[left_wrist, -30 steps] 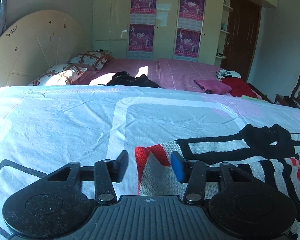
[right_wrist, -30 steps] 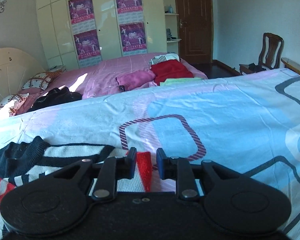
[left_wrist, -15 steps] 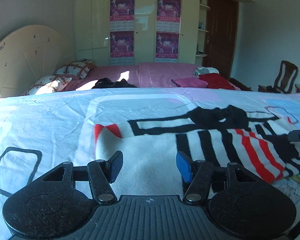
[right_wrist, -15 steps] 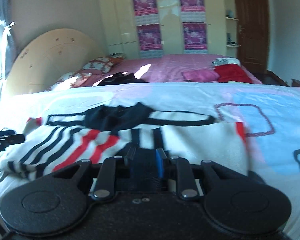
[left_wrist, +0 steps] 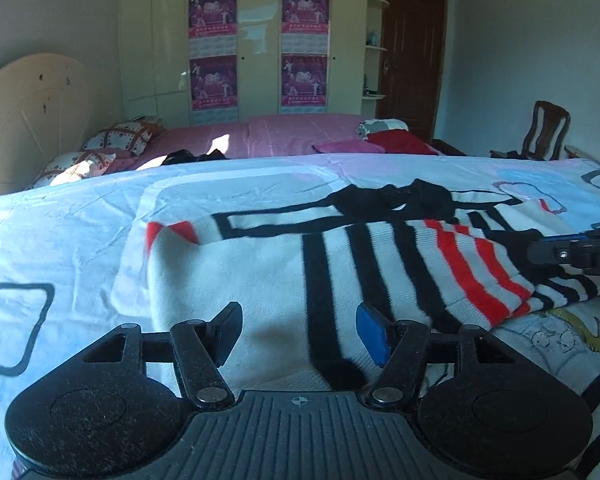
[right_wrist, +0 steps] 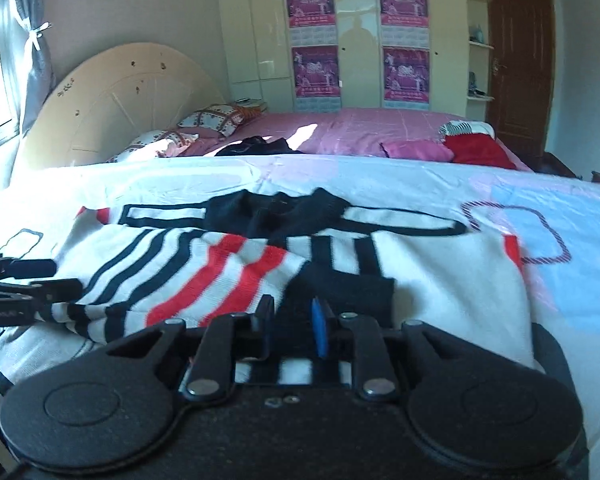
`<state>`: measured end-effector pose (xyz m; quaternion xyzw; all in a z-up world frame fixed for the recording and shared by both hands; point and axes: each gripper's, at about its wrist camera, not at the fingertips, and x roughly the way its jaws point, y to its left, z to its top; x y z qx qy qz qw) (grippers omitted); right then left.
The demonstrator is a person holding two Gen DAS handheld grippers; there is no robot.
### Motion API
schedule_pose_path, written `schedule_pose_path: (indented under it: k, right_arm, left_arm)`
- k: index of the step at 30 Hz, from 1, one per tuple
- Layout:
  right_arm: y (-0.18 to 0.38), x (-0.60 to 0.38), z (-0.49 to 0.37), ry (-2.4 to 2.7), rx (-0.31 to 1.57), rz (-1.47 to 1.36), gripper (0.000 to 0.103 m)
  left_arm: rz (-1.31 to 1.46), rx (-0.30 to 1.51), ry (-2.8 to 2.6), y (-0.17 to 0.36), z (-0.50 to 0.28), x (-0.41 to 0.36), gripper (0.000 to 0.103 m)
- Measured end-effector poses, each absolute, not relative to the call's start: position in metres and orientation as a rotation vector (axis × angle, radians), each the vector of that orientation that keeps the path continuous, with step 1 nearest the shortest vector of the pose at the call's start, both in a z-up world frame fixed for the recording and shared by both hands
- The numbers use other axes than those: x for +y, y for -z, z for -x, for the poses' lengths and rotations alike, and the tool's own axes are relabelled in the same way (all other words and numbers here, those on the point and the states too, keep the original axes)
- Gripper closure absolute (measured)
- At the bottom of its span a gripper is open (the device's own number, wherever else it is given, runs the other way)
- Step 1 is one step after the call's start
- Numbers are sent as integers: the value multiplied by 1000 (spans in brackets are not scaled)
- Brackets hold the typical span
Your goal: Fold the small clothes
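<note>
nearest me the left gripper has just been opening, spread over the striped sweater pinching nothing, the right gripper nips its dark hem, the sweater lying on the patterned bedsheet, pink bed beyond.

Home bedroom for sure. Two beds: near one under a pale patterned sheet, far one in pink with pillows and a rounded cream headboard. Tall wardrobe plastered with posters, brown door, wooden chair.
</note>
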<state>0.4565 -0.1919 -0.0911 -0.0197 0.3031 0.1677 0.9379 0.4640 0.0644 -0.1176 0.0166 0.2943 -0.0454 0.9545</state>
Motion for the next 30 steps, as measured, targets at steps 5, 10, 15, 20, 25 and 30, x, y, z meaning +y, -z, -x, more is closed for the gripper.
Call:
schedule_pose_path:
  k: [5,10,15,20,25,30]
  right_arm:
    - [92,-162,-502,-414,638,-45,81]
    - [109,-171,-528,-416,703,11,84]
    - [116,-246,-532,-224,704,-71,85]
    - [95,-251,-523,-230,666,-94,80]
    - [101,-255,-498,-227,716,-26,77]
    - [89,-262,-474,-237,685,-27,74]
  left_arm:
    - [-67,614,166,110,-524,34,40]
    - [-12,691,102,128,-543,61,34]
    - [-27,692,60,133,-531,86,30]
    - [2,648,54,119,-521,86,28]
    - [-29,701,45,130,-501,83,26]
    - [2,664,9,114,-482,85,25]
